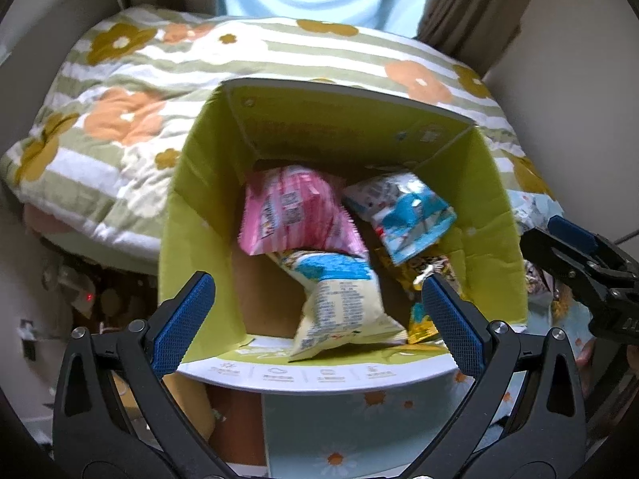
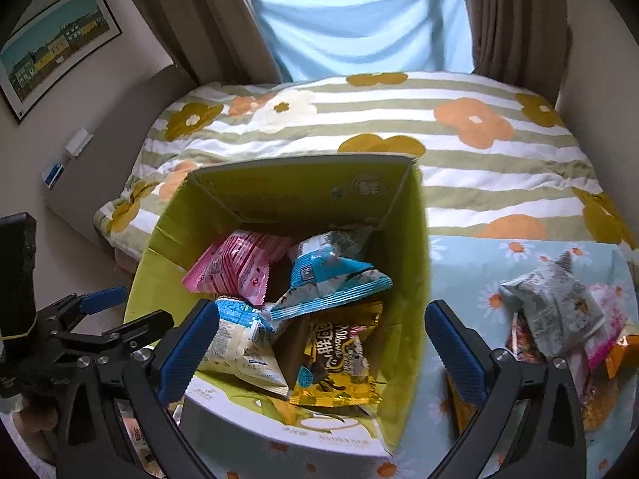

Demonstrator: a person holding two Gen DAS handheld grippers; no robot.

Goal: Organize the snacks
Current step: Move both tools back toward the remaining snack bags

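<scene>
An open green cardboard box (image 1: 187, 215) (image 2: 407, 247) stands on the flowered cloth with several snack packets inside. In it lie a pink packet (image 1: 295, 211) (image 2: 235, 267), a blue-and-white packet (image 1: 403, 215) (image 2: 331, 283), a cream packet (image 1: 339, 303) (image 2: 239, 347) and a yellow-brown packet (image 2: 339, 363). My left gripper (image 1: 319, 319) (image 2: 131, 311) hovers open above the box's near edge, holding nothing. My right gripper (image 2: 321, 349) (image 1: 545, 235) is open over the box's right half, nothing between its pads. Loose packets (image 2: 559, 311) sit in a pile right of the box.
The box and pile rest on a light blue daisy-print cloth (image 2: 471, 263). A striped quilt with orange and mustard flowers (image 2: 399, 119) lies behind them. Brown curtains and a blue sheet hang at the back, and a framed picture (image 2: 56, 52) is on the left wall.
</scene>
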